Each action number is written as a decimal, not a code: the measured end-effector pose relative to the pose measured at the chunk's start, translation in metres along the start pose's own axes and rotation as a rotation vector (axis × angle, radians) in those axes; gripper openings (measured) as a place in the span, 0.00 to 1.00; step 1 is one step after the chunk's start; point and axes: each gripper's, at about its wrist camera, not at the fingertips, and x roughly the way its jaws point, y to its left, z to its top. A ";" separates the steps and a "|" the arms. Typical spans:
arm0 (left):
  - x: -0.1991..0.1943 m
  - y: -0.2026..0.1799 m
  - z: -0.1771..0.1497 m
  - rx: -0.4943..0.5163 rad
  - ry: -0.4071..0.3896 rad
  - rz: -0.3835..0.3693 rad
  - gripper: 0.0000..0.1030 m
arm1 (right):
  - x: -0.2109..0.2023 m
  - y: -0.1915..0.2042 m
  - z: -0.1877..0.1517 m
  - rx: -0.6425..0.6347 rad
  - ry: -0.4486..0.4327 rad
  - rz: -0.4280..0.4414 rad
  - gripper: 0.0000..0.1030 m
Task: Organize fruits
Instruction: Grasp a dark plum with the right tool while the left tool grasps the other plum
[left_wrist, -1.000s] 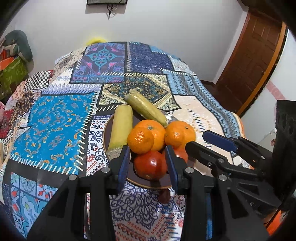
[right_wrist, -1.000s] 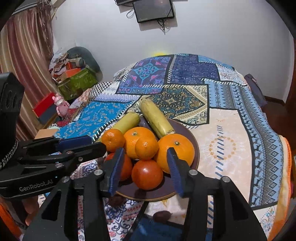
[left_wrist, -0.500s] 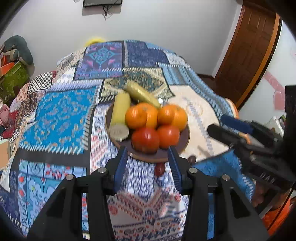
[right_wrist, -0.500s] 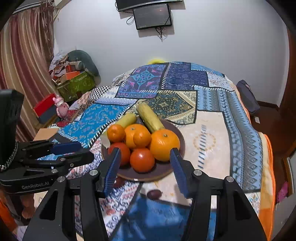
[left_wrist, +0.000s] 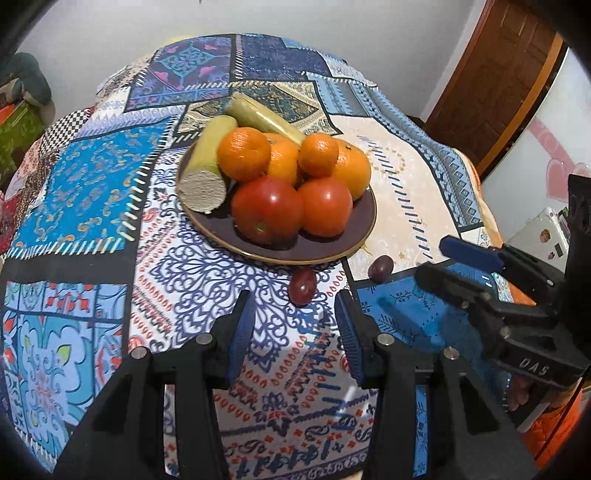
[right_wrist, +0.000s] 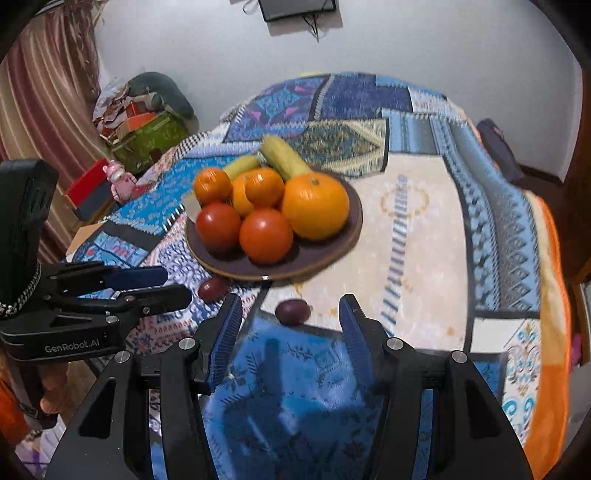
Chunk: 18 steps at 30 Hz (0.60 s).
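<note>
In the left wrist view, at the left of the pile, you see two pale yellow-green gourds (left_wrist: 207, 162) lying across the back of the brown plate (left_wrist: 354, 236), the nearer one showing its cut end. Right of them, four oranges (left_wrist: 243, 153) are heaped at upper centre, and two tomatoes (left_wrist: 267, 208) sit in front of them, all on the plate. So most of the fruit looks gathered already.

What is left, as far as you can judge, are two small dark fruits on the patterned bedspread (left_wrist: 85, 177), just off the plate's near rim. The reddish grape (left_wrist: 303, 286) lies at centre, just ahead of your left gripper (left_wrist: 293, 334), whose jaws stand apart and hold nothing. The darker grape (left_wrist: 380, 266) lies a little to the right of it, near the plate's edge.

At the right of that frame your right gripper (left_wrist: 443, 258) reaches in from the side. In its own view its jaws are also apart and empty (right_wrist: 290, 334), and the darker grape (right_wrist: 291, 311) sits near the fingertips, roughly between their lines, while the reddish one (right_wrist: 212, 288) lies to the left beside the other gripper's tip (right_wrist: 170, 284).

Each tool appears lined up on one grape; both are small and round, so they will likely roll if nudged before the fingers close.
</note>
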 end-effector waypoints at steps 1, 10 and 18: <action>0.003 -0.001 0.001 0.004 0.004 -0.002 0.43 | 0.003 0.000 -0.001 0.002 0.009 0.003 0.50; 0.027 -0.007 0.007 0.040 0.039 0.009 0.33 | 0.027 0.001 -0.006 -0.009 0.078 0.014 0.33; 0.036 -0.009 0.010 0.041 0.047 -0.004 0.27 | 0.034 0.005 -0.005 -0.022 0.084 0.006 0.25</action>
